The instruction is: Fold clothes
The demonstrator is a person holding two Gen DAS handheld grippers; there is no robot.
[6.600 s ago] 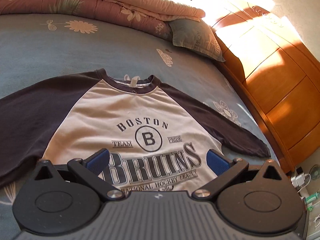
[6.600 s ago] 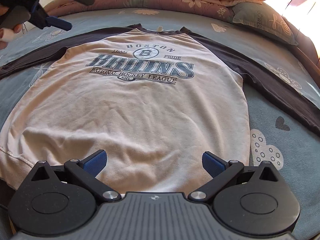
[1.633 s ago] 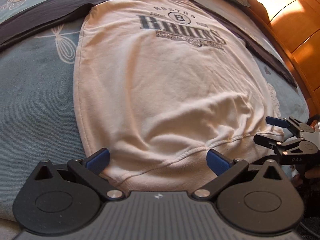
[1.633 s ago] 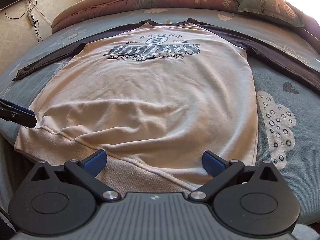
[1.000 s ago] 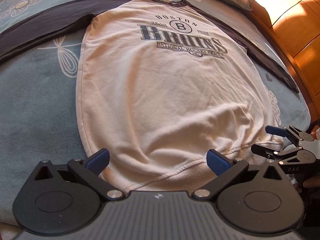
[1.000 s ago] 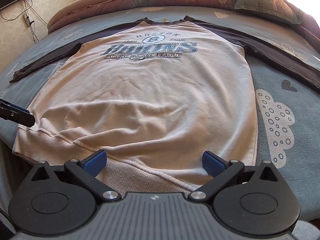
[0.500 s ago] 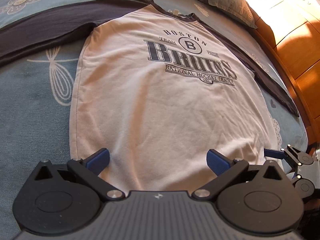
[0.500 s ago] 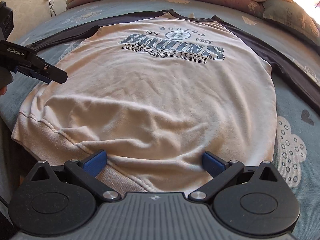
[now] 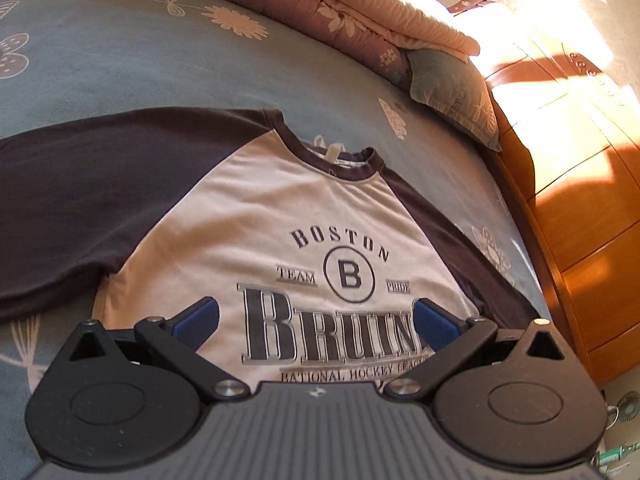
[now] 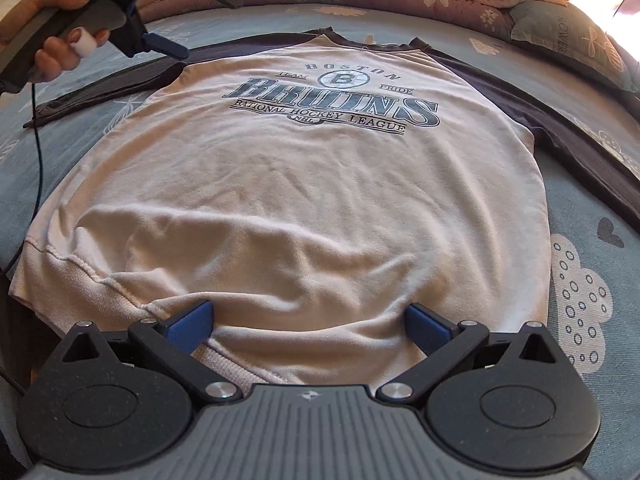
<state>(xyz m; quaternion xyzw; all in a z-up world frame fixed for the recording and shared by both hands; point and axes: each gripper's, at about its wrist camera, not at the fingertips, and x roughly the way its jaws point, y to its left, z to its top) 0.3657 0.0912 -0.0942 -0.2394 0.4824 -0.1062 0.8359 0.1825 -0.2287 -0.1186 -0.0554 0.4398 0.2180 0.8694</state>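
Note:
A cream sweatshirt (image 10: 304, 184) with dark sleeves and a "Boston Bruins" print lies face up, spread flat on the bed. In the left wrist view its chest (image 9: 256, 216) and collar fill the middle. My left gripper (image 9: 316, 320) hovers open over the print, nothing between its blue pads. The right wrist view shows that same left gripper (image 10: 200, 12) held by a hand above the left sleeve (image 10: 108, 88). My right gripper (image 10: 308, 322) is open at the bottom hem (image 10: 80, 268), its pads apart over the wrinkled cloth.
The bed has a blue patterned sheet (image 9: 100, 60). A rolled floral quilt (image 9: 320, 4) and a pillow (image 9: 452, 92) lie at the head. A wooden cabinet (image 9: 580, 208) stands close along the bed's right side. A cable (image 10: 38, 152) hangs from the left gripper.
My left gripper has travelled from the bottom hem up over the shirt to the chest and left shoulder. The right gripper stayed at the hem. Both remain open.

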